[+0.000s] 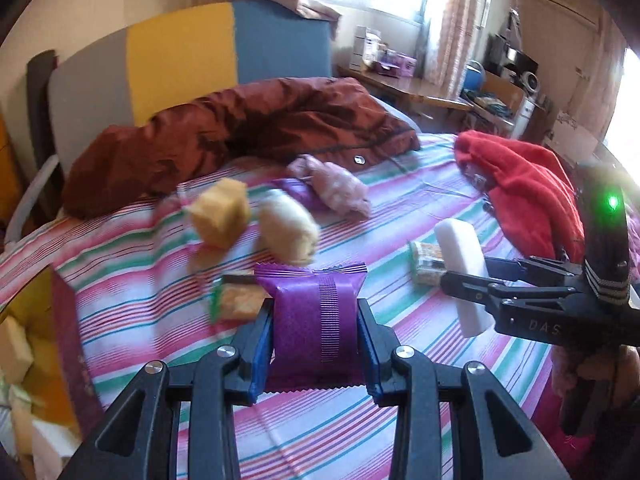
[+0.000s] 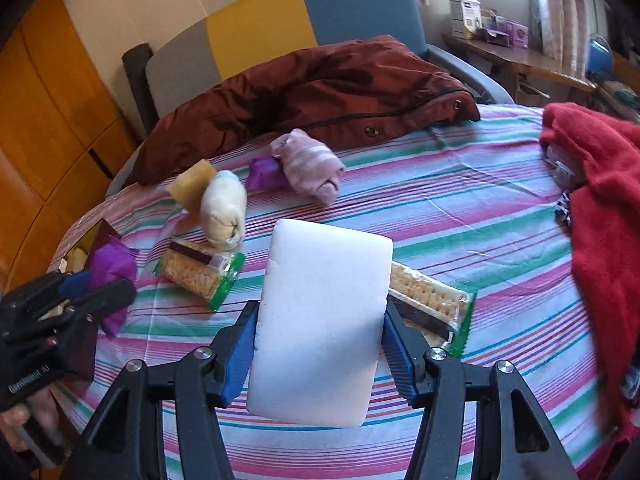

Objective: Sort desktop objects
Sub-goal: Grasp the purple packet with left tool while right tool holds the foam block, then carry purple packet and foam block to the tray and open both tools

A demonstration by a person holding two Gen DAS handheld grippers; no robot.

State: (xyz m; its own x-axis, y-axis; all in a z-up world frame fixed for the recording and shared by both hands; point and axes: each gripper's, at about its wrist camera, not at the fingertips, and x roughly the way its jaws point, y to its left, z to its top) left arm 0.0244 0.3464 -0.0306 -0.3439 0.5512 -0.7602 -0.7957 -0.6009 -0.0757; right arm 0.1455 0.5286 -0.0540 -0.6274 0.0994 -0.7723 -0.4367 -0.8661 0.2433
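My left gripper [image 1: 316, 320] is shut on a purple foil snack packet [image 1: 314, 316], held above the striped cloth. My right gripper [image 2: 320, 320] is shut on a white foam block [image 2: 320, 320], also lifted off the cloth. On the cloth lie a cracker packet [image 2: 200, 276] with green edges, a second cracker packet [image 2: 432, 304] behind the block, a cream rolled sock [image 2: 224, 212], a yellow sponge block [image 2: 190, 186], a pink rolled sock [image 2: 312, 168] and another purple packet [image 2: 264, 174]. In the left wrist view the right gripper [image 1: 464, 280] reaches in from the right with the foam block [image 1: 460, 256].
An open box [image 1: 64, 332] with yellow and white pieces inside stands at the left edge. A brown jacket [image 2: 320, 88] lies across the back and a red garment [image 2: 600, 200] on the right. Behind are a grey, yellow and blue chair back [image 1: 180, 60] and a cluttered desk [image 1: 420, 88].
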